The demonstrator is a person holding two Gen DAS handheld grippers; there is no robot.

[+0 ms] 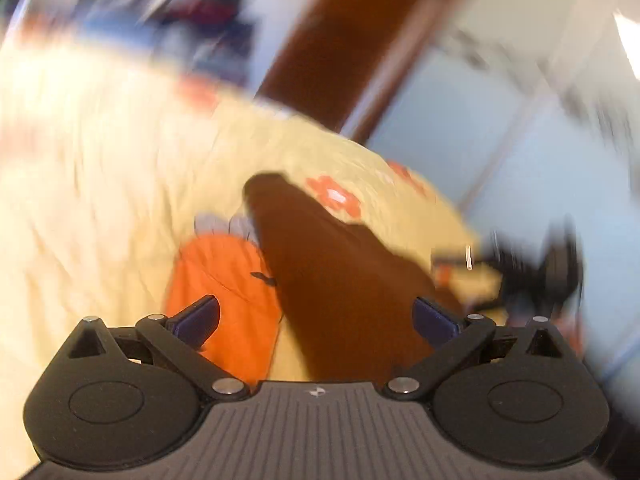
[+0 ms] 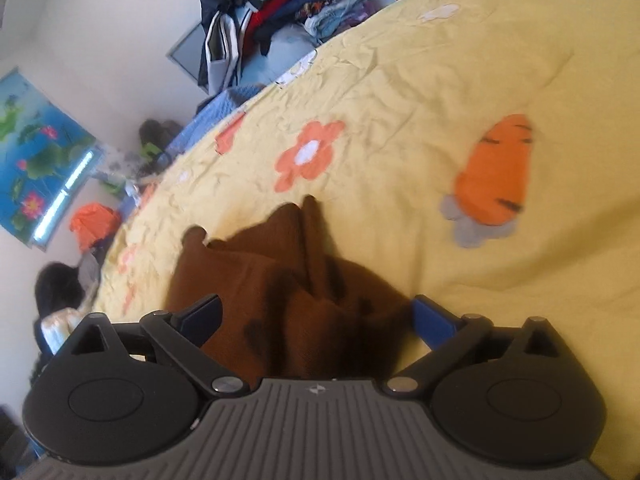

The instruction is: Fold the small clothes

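Observation:
A brown garment (image 2: 280, 280) lies crumpled in folds on the yellow bedspread (image 2: 440, 80), right in front of my right gripper (image 2: 318, 304). Its blue-padded fingers (image 2: 434, 320) stand wide apart on either side of the cloth and do not press it. The left wrist view is blurred. There a long strip of the brown garment (image 1: 340, 280) runs between the wide-spread fingers of my left gripper (image 1: 316, 306), which is open with no pad on the cloth. A blurred black shape (image 1: 540, 276) at the right edge may be the other gripper.
The bedspread is printed with an orange carrot (image 2: 496, 172) and flowers (image 2: 308, 152). A heap of dark clothes (image 2: 272, 8) sits beyond the bed's far edge. An orange bundle (image 2: 94, 224) and a flower poster (image 2: 36, 152) are at the left. A brown wooden post (image 1: 340, 40) stands behind the bed.

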